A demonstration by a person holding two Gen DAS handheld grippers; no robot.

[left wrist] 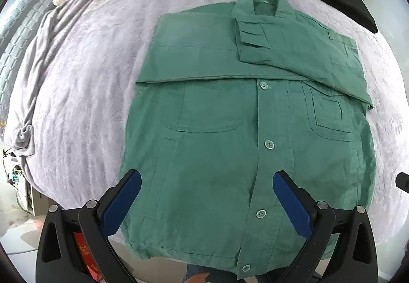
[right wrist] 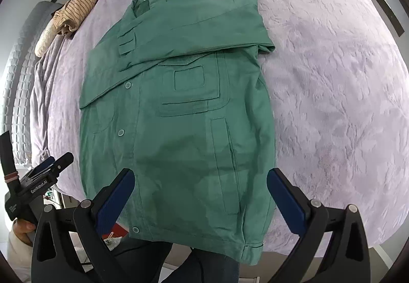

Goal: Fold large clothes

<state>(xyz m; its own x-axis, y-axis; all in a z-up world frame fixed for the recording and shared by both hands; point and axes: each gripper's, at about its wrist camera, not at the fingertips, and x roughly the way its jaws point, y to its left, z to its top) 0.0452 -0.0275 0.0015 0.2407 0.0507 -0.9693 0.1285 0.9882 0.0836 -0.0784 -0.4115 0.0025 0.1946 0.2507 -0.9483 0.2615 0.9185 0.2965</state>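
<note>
Left wrist view: green jacket [left wrist: 230,142] lies flat at centre of the bed [left wrist: 84,83], sleeves folded across its chest, collar toward 12 o'clock. Left claw [left wrist: 207,178] and right claw [right wrist: 200,175] hover above its hem, both released, grasping nothing.

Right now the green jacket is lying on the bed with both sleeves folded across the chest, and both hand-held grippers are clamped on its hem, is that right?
Not quite. The green jacket does lie on the bed with its sleeves folded across the chest, but neither hand-held gripper is clamped on it. The left wrist view shows the left hand-held gripper open above the cloth, and the right wrist view shows the right hand-held gripper open too.
</note>
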